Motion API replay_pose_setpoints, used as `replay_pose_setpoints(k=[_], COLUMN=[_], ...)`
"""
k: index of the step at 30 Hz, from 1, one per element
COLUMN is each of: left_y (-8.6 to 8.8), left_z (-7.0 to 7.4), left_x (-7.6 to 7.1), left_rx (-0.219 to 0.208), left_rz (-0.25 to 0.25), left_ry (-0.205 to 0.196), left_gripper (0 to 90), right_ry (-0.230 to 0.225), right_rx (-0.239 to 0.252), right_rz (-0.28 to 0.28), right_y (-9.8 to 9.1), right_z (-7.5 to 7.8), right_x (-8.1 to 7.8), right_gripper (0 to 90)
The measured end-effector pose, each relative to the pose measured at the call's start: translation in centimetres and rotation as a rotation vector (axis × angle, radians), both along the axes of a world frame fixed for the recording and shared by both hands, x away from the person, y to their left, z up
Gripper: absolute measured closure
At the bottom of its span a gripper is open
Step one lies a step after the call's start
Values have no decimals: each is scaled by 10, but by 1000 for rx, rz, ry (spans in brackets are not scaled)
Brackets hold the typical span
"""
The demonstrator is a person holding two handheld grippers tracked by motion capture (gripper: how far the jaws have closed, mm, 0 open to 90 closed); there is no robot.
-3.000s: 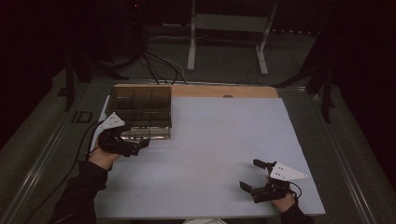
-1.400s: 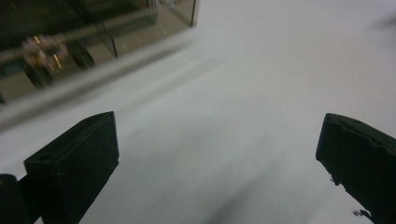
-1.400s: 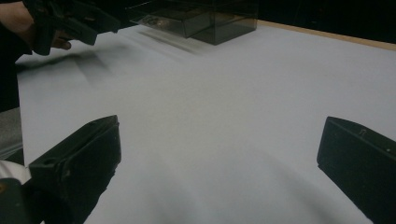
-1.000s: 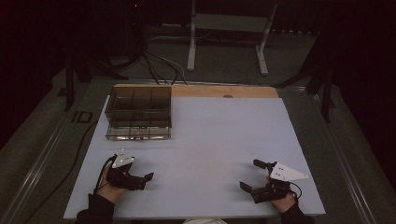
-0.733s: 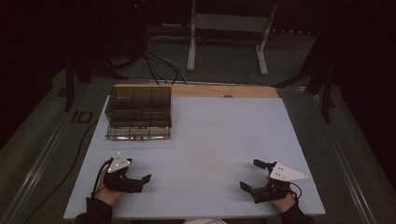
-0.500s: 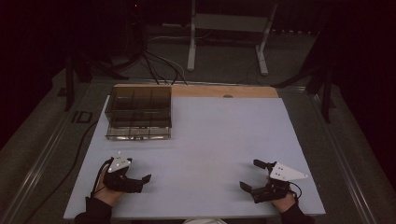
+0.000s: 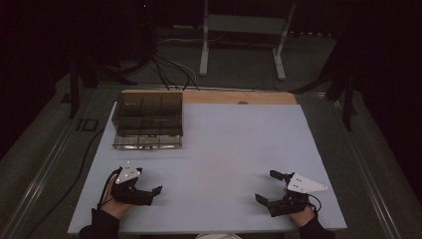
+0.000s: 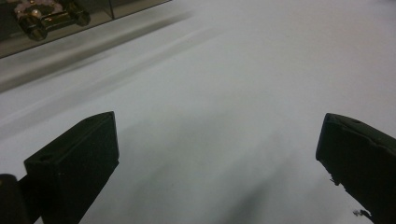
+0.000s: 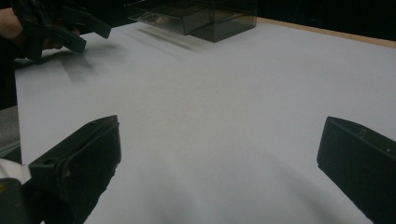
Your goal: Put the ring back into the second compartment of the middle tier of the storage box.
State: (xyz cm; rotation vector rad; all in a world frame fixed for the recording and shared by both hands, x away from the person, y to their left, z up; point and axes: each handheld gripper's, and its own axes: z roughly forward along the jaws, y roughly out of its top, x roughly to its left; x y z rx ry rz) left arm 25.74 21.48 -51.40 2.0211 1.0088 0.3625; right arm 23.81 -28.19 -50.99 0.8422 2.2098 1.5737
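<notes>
Clear smoked-plastic compartment box (image 7: 147, 120), long axis 3–9: at 12 o'clock from nearer left gripper (image 7: 141, 189). Right gripper (image 7: 272, 191) far. Both jaws apart, empty.

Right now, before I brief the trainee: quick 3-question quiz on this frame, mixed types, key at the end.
1. True or false: the left gripper is shut on something.
2. Multiple choice: the clear compartment box sits at the white table's A) far left corner B) near right corner C) centre.
3. Fill in: the right gripper has its jaws ____.

Key: 1 false, its jaws stand wide apart with nothing between them. 2 A. 3 open.
</notes>
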Motion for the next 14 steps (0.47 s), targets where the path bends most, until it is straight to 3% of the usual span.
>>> replay_pose_setpoints(k=[14], left_y=[0], left_z=[-1], left_x=[1], left_rx=[-5], left_rz=[-4], left_ry=[10], left_gripper=[9], right_ry=[7], right_rx=[-1], right_rz=[0], right_y=[1], right_z=[-1], right_x=[1], right_gripper=[0])
